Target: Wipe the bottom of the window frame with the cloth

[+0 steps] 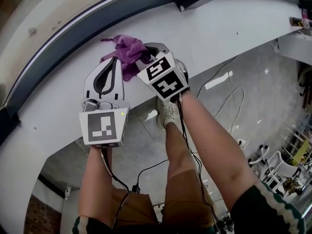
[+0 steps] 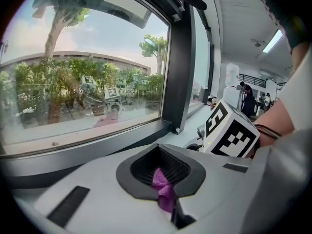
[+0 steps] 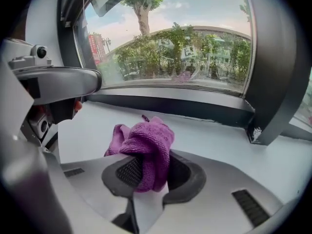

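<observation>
Purple cloth [image 3: 144,147] sits bunched on the white sill [image 3: 219,140], gripped from both sides.
- Right gripper [image 3: 146,172]: jaws closed on a thick fold of cloth. The rest of the bundle spills ahead of the fingertips and to their left.
- Left gripper [image 2: 163,182]: jaws closed on a thin purple corner, just a sliver between the pads.

Pose, head view: both forearms reach forward, side by side. Left gripper [image 1: 113,61] lies flat with its tips at the cloth's [image 1: 127,51] left edge. Right gripper [image 1: 155,48] is rolled, and its marker cube [image 1: 163,77] is tilted towards the left one.

Per view:
- Only the right gripper view shows the cloth's bulk. It also shows the dark window frame bottom [image 3: 170,106] beyond the fingertips, clear of the cloth.
- The left gripper view shows the frame bottom [image 2: 97,143] ahead, with the right cube [image 2: 234,133] just right of the fingertips.
- Only the head view shows the floor cables [image 1: 229,96] and a shoe [image 1: 166,113].

Writing: only square markers on the cubes. The red sign [image 3: 92,45] outside is too small to read.
</observation>
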A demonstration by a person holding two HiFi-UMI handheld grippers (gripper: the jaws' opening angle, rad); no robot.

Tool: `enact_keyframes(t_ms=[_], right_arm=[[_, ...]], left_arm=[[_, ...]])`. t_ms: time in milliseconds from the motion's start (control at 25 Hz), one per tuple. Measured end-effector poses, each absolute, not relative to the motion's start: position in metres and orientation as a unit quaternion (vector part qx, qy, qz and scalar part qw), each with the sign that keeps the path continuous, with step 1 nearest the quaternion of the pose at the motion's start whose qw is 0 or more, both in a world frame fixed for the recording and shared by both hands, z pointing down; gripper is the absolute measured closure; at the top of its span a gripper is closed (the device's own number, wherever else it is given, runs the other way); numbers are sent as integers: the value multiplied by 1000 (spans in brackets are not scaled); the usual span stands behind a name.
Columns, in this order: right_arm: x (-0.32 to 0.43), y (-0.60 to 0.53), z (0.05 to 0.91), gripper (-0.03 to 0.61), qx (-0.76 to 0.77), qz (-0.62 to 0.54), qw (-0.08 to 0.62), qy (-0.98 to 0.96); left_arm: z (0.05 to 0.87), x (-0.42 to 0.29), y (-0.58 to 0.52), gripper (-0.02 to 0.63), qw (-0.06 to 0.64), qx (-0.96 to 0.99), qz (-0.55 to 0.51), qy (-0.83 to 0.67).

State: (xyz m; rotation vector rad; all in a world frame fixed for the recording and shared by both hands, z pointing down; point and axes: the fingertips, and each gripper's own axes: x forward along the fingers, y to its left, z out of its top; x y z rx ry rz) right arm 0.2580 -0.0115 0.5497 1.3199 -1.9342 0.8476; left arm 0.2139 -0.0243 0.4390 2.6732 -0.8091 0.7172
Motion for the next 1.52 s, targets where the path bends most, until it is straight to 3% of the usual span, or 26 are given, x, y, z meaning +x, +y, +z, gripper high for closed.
enact_keyframes(t_ms=[360,880,1160,1520], right_arm=[[331,0,559,468,526,322,319,-720],[332,1,553,468,550,313,326,-702],[429,22,562,468,566,316,325,-689],[456,23,562,468,591,326,313,-668]], left_arm=[[454,276,-15,604,129,925,250,-256],[457,274,-11,604,132,934,235,-233],[458,376,7,604,128,939,240,-208],[465,390,12,604,141,938,234,-214]])
